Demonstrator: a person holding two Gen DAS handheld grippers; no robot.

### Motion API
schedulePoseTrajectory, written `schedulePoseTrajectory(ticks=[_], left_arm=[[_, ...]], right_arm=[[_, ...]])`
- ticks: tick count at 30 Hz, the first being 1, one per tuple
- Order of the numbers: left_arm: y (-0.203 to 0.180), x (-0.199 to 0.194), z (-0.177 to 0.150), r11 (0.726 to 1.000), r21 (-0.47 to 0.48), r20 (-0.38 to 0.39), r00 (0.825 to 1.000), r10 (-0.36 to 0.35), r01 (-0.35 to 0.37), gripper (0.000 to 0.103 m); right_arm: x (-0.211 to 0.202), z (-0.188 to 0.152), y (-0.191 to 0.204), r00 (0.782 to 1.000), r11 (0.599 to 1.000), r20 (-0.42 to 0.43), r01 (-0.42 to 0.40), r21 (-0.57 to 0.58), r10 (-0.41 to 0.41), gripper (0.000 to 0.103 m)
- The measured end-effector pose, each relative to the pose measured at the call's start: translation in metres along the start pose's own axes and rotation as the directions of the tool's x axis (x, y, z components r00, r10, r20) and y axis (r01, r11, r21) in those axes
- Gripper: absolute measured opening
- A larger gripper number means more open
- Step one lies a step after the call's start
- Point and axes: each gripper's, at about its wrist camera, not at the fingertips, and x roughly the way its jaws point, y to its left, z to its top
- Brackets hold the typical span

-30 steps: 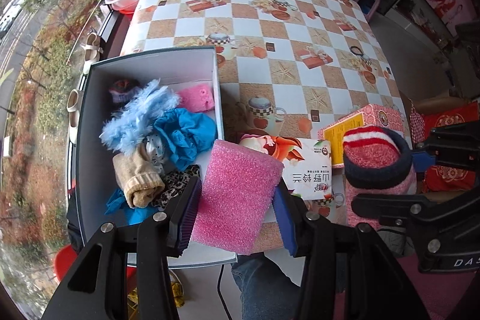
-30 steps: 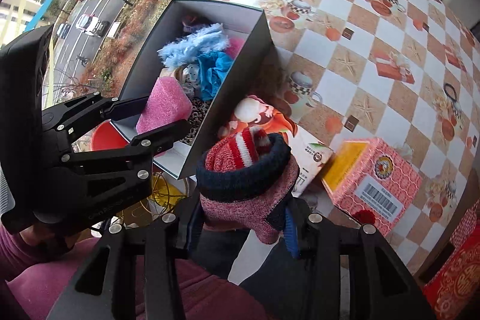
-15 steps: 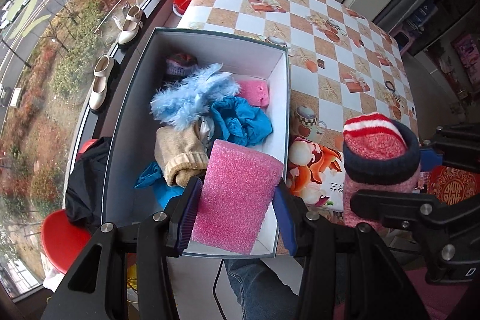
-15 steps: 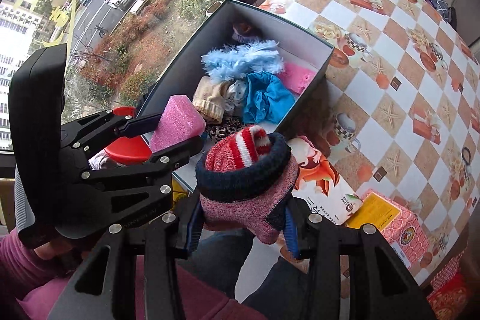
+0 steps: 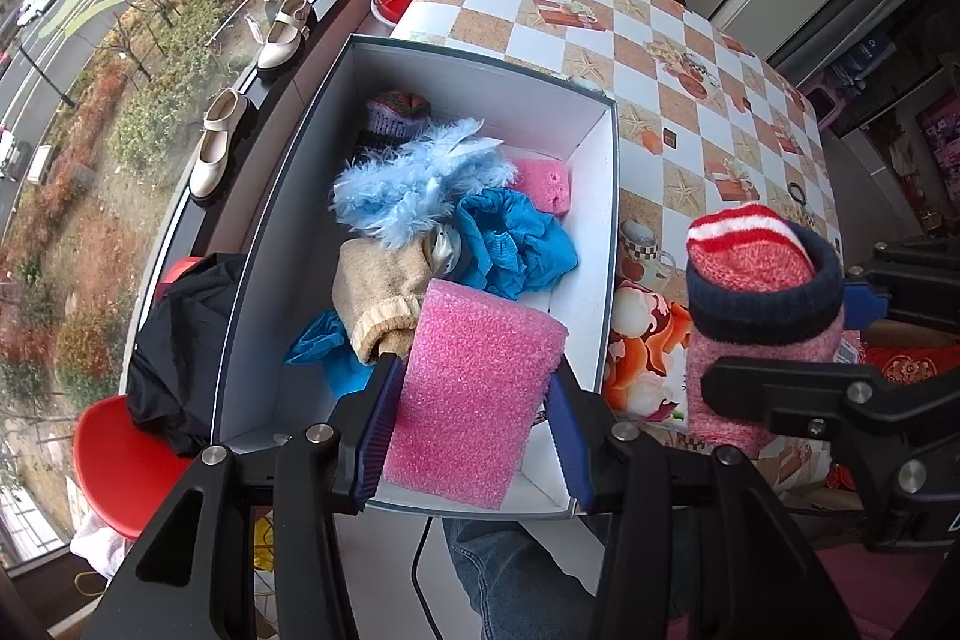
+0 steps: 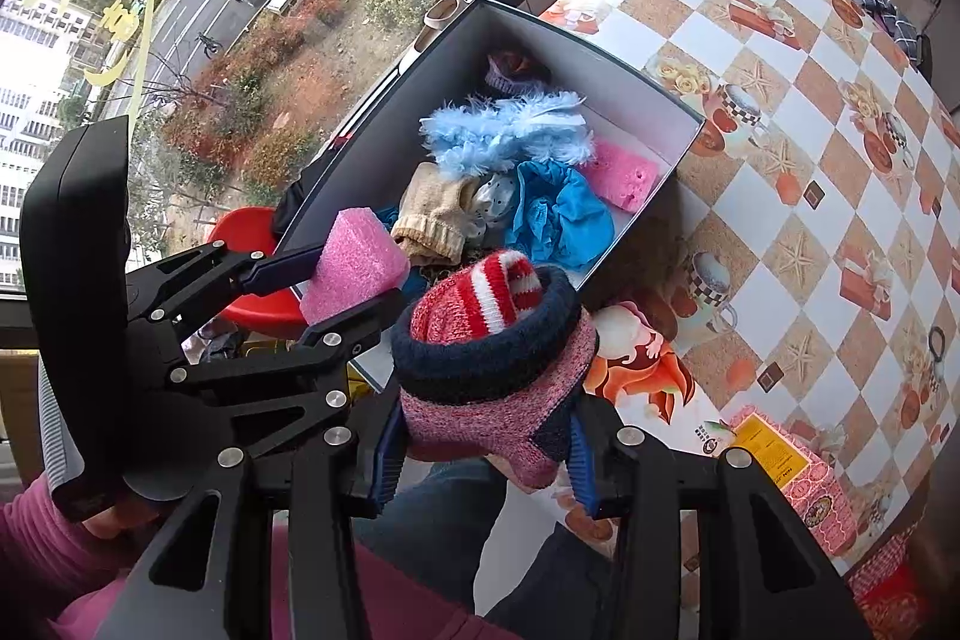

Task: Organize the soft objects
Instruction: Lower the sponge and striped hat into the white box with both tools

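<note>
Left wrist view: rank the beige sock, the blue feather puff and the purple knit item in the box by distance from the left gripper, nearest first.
1. Beige sock, just beyond the left gripper, box's near half.
2. Blue feather puff, mid-box.
3. Purple knit item, far end of the box.

The flat pink foam block (image 5: pixel 474 394) hides the grey cardboard box's (image 5: pixel 282 196) near floor; a leopard-print cloth scrap (image 6: pixel 433 272) barely peeks out, unidentifiable.

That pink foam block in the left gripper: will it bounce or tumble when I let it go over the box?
Probably little bounce: the foam block looks airy and light, so it should drop softly. Its flat faces suggest no rolling, though it may land tilted on the lumpy clothes in the box. The left gripper barely dents it, so expect little spring-back.
</note>
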Motion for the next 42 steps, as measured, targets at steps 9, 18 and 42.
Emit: schedulePoseTrajectory(ticks=[9,18,42], left_arm=[[0.010,0.009,0.003,0.999,-0.030,-0.013,1.000,0.020,-0.021,0.051],[0.022,0.021,0.006,0.997,-0.074,-0.033,0.999,0.035,-0.037,0.051],[0.030,0.028,0.008,0.989,-0.127,-0.020,0.997,0.068,-0.070,0.077]], right_arm=[[0.009,0.008,-0.009,1.000,1.000,-0.008,-0.007,0.031,0.007,0.046],[0.022,0.022,-0.004,0.999,1.000,-0.033,-0.009,0.010,0.009,0.046],[0.038,0.052,0.000,0.999,1.000,-0.045,-0.002,-0.004,0.002,0.060]])
